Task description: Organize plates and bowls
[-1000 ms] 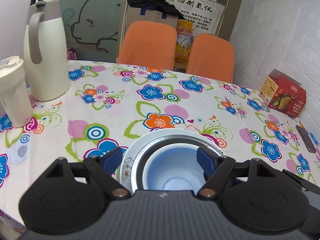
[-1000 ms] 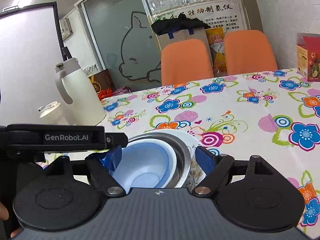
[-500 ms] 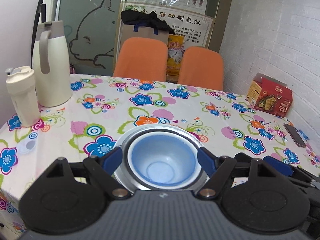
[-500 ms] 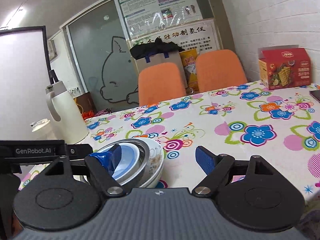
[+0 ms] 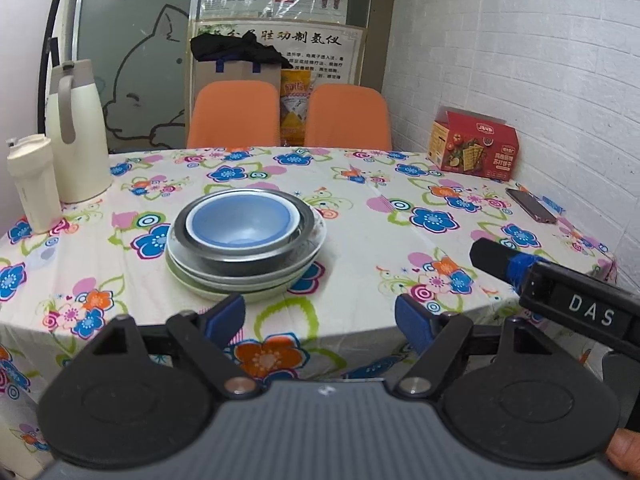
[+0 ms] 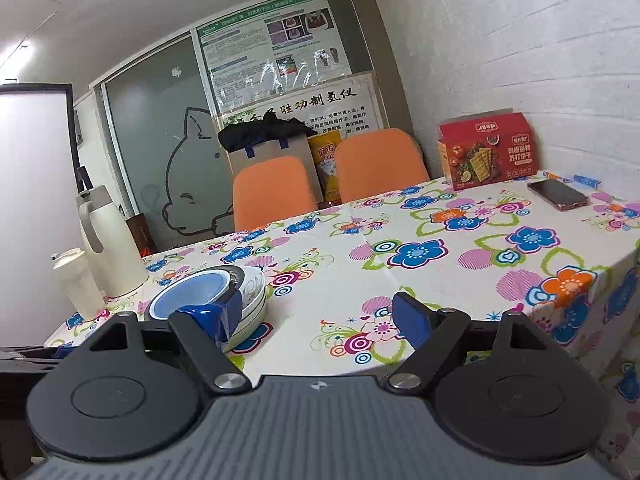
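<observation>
Both grippers, left gripper and right gripper, have withdrawn, spread wide, seemingly level, from the stacked bowls.

In the right wrist view, that tool's left finger covers the near side of the stacked dishes. How many plates lie under the bowls is unclear, perhaps two. At the left view's lower right corner, a fingertip is cut off.

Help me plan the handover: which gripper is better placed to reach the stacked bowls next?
Left gripper, probably: the bowl stack lies just ahead of its open jaws. The right gripper, also open, has it off to its left.
</observation>
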The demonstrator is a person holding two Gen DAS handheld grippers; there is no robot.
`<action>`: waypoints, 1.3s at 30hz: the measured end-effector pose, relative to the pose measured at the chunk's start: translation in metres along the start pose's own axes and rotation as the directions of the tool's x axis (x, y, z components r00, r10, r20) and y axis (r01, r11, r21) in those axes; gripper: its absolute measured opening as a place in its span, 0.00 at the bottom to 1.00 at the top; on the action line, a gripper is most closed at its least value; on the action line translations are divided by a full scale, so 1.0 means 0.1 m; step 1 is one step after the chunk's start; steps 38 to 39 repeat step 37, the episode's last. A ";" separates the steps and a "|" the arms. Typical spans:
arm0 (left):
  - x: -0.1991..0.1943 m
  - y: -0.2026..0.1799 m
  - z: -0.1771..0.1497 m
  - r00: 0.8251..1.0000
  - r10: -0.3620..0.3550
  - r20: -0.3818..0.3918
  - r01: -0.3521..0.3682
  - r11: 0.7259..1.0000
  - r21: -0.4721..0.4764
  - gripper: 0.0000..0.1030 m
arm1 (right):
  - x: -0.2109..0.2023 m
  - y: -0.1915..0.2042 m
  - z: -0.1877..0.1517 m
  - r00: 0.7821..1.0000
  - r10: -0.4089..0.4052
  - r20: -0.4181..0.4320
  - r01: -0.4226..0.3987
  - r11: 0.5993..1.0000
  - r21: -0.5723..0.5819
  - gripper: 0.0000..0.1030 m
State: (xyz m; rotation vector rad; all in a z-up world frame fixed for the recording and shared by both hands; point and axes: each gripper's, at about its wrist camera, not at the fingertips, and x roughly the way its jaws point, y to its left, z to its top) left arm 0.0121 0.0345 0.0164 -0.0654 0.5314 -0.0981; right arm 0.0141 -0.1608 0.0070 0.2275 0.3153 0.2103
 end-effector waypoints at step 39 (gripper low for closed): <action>-0.40 -0.04 -0.11 0.991 0.075 0.108 -0.079 0.996 0.032 0.76 | -0.23 -0.02 -0.33 0.998 -0.010 -0.055 0.009 1.000 -0.017 0.67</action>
